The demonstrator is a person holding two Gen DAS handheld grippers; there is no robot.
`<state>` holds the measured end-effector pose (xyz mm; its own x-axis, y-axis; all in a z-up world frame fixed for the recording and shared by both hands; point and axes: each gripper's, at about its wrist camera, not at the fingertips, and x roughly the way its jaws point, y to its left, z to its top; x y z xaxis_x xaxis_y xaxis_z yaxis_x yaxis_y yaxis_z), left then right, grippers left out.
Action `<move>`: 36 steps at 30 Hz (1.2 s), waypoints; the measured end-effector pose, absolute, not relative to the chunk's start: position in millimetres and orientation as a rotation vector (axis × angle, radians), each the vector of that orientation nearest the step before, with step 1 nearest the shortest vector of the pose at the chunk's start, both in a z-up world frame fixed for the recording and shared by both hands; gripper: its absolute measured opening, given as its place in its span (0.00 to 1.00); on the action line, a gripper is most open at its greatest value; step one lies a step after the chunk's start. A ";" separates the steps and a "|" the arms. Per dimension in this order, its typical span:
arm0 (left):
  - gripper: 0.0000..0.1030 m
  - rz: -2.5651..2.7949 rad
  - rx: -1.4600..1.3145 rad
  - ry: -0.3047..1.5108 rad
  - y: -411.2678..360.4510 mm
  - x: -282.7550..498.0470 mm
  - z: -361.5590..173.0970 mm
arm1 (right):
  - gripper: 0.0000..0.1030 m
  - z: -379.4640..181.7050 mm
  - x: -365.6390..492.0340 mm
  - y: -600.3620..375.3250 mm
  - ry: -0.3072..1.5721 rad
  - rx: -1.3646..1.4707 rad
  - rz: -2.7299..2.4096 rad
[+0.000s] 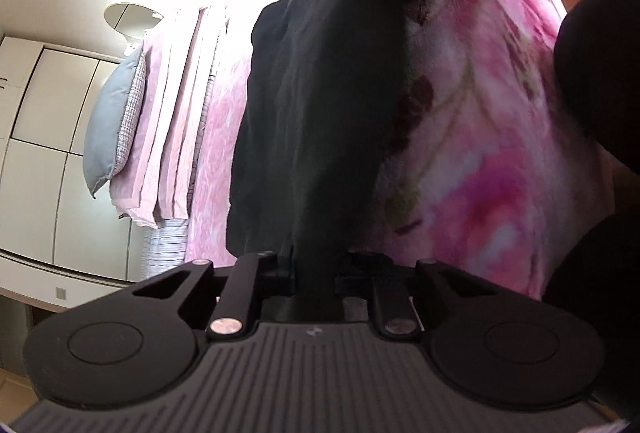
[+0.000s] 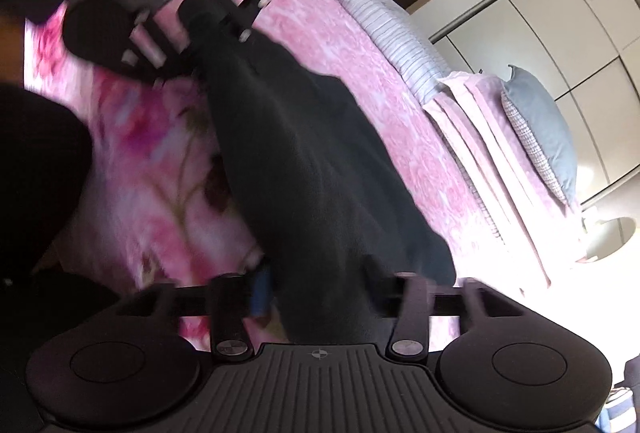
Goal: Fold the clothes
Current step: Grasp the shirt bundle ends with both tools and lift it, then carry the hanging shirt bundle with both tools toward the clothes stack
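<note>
Stretching between both claws, dark garment (image 1: 320,105) is held taut above pink floral blanket (image 1: 480,137) — left gripper (image 1: 314,273) clamped on one end, right gripper (image 2: 324,297) on other. Risk: fabric slipped from pinch by uneven pull — fold skewed.

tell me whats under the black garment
The pink floral blanket on the bed lies under the black garment, which both hand-held grippers hold stretched. What lies directly beneath the cloth is covered.
</note>
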<state>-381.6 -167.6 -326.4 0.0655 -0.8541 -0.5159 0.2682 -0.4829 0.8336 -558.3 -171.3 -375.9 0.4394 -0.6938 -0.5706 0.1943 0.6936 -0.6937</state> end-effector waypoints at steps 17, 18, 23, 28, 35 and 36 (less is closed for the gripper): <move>0.13 -1.760 1.451 -0.456 -189.5 -360.9 -298.9 | 0.28 -398.0 -567.3 -209.1 1.074 -0.678 -0.587; 0.13 -1.774 1.468 -0.439 -192.7 -359.6 -294.0 | 0.27 -394.1 -564.6 -212.6 1.098 -0.650 -0.570; 0.12 -1.837 1.545 -0.357 -209.0 -353.7 -258.3 | 0.23 -339.4 -550.9 -236.2 1.204 -0.538 -0.467; 0.12 -1.899 1.585 -0.279 -226.6 -343.6 -182.7 | 0.23 -251.5 -541.0 -252.7 1.265 -0.451 -0.401; 0.12 -2.041 1.634 -0.285 -242.0 -352.9 -96.7 | 0.23 -148.1 -558.8 -227.9 1.341 -0.260 -0.379; 0.12 -2.063 1.638 -0.301 -243.5 -355.8 -88.8 | 0.23 -136.3 -562.0 -225.5 1.346 -0.241 -0.399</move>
